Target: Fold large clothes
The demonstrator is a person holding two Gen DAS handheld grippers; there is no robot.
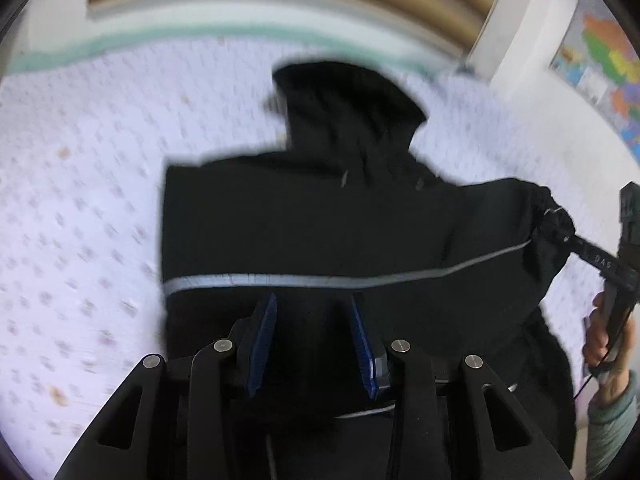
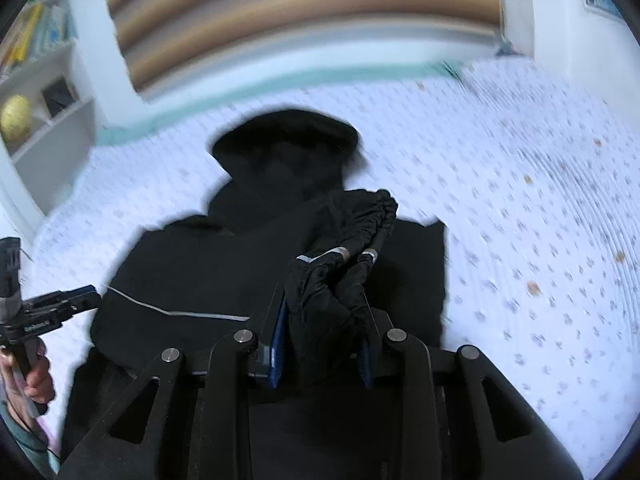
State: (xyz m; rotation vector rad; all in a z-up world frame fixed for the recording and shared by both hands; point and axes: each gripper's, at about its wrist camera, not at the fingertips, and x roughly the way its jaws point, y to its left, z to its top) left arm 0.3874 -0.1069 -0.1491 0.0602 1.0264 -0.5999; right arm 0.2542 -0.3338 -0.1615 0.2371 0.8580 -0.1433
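Both blue-padded fingers (image 2: 280,344) of the right gripper (image 2: 322,344) are seen clamped on a bunched, elastic-edged cuff (image 2: 360,224) of the black jacket (image 2: 224,264), which is lifted clear of the garment's body and rises from between the pads. On the left gripper (image 1: 314,344) the pads (image 1: 264,340) are set partly apart, with only the jacket's dark cloth seen behind the gap; whether that cloth is touched cannot be told. Both tools are pointed steeply downward over the garment. Each is gripped by a hand at its handle: the right hand (image 1: 608,340), with a grey-green sleeve below it, is seen at the edge of the left wrist view, and the left hand (image 2: 34,376) at the edge of the right wrist view.

The jacket is spread flat on a bed (image 2: 520,208) covered in white cloth with small faint prints, its hood (image 1: 344,100) pointed toward the far edge and a reflective stripe (image 1: 280,280) run across its body. Beyond the bed a brown-striped panel (image 2: 300,12) is set in a white wall, a white shelf unit (image 2: 44,92) with books and a yellowish ball is seen at one side, and a coloured map (image 1: 604,60) is hung at the other.
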